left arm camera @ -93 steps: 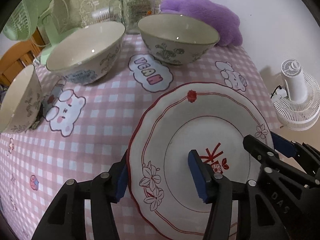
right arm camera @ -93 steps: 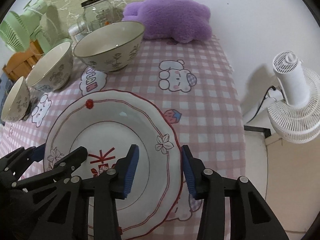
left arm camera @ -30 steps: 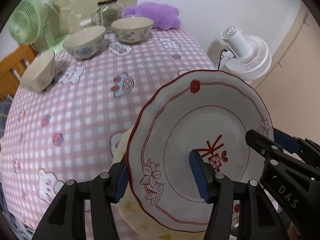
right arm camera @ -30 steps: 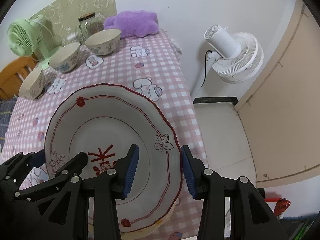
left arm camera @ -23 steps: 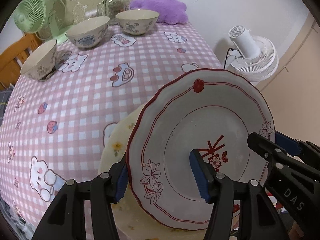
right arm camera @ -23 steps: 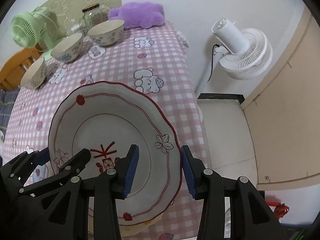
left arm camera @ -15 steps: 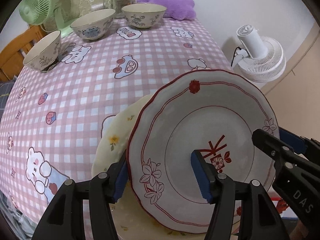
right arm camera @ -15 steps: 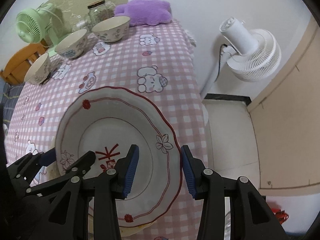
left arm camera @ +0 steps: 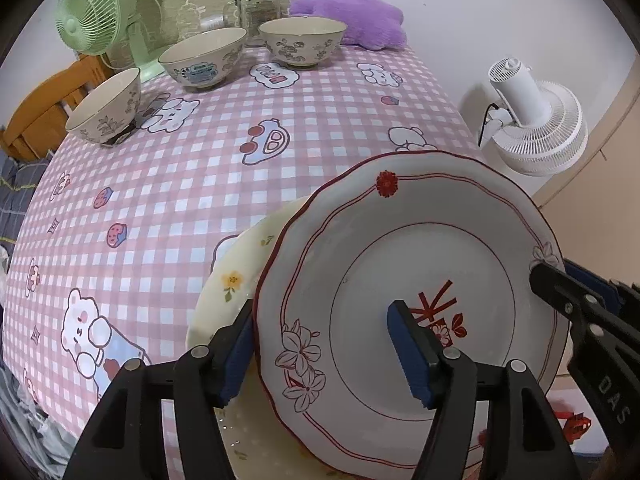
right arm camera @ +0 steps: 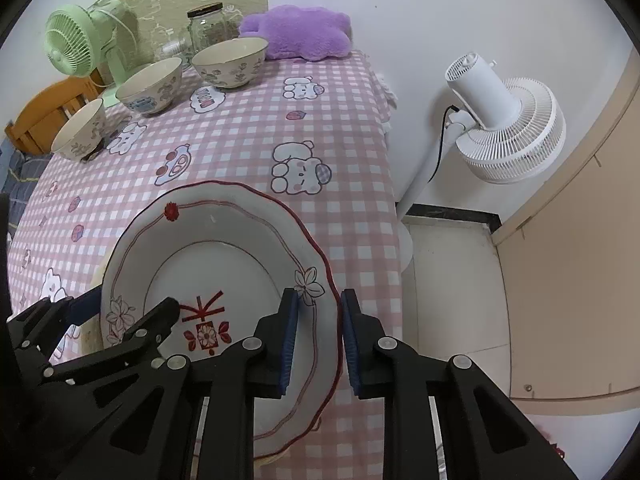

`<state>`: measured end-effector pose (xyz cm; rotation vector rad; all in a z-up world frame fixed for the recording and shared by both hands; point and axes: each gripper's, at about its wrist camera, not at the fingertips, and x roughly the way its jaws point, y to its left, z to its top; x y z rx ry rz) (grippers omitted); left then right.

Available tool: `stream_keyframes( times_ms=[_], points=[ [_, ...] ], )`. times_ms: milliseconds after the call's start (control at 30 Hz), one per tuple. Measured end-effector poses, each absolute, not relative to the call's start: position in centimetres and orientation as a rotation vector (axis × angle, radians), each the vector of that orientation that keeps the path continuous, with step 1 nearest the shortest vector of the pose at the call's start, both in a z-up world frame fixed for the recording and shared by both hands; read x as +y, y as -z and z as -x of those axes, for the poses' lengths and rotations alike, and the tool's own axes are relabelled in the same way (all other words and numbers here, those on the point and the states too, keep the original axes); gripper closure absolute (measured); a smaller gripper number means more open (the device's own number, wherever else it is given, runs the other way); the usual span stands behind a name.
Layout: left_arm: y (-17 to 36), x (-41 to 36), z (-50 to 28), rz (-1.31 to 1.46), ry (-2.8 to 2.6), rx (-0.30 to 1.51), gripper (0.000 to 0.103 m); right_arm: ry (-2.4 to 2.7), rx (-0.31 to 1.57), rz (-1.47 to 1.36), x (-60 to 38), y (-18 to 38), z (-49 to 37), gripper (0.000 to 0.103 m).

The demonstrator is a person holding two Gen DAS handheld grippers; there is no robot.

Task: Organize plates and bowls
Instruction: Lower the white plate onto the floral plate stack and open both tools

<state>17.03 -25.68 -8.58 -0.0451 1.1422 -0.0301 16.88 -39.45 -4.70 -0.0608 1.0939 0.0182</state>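
Observation:
A white plate with red trim (left arm camera: 400, 264) is held between both grippers, tilted, just above a cream plate with yellow flowers (left arm camera: 232, 276) that lies on the near table edge. My left gripper (left arm camera: 320, 348) is shut on the plate's left rim. My right gripper (right arm camera: 318, 336) is shut on its right rim (right arm camera: 320, 280); it also shows in the left wrist view (left arm camera: 576, 300). Three bowls (left arm camera: 208, 58) (left arm camera: 302, 42) (left arm camera: 106, 108) stand at the far side of the table.
The table has a pink checked cloth (left arm camera: 224, 132). A green fan (left arm camera: 96, 20), a glass jar (left arm camera: 256, 4) and a purple cushion (left arm camera: 356, 18) are at the back. A white floor fan (right arm camera: 500, 128) stands off the right edge. A wooden chair (left arm camera: 44, 108) is at the left.
Both grippers carried the red-trimmed plate back from beside the bowls to the near table edge, and over the last second lowered it over the cream plate.

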Motion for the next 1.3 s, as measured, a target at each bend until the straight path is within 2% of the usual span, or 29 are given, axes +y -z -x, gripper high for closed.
stream_keyframes(
  times_ms=[333, 967, 1200, 1300],
  points=[
    [9.1, -27.0, -17.4, -0.016, 0.016, 1.138, 0.021, -0.019, 1.147, -0.01, -40.0, 4.2, -15.6, 0.086],
    [7.6, -23.8, -15.1, -0.019, -0.075, 1.099, 0.017, -0.062, 1.281, -0.113, -39.7, 6.7, -16.4, 0.085],
    [7.9, -24.0, -14.5, -0.002, -0.059, 1.117, 0.017, -0.06, 1.27, 0.0, -38.0, 7.0, -16.3, 0.078],
    [7.9, -24.0, -14.2, 0.01, -0.05, 1.115, 0.014, -0.073, 1.261, -0.025, -38.5, 7.0, -16.4, 0.077]
  ],
)
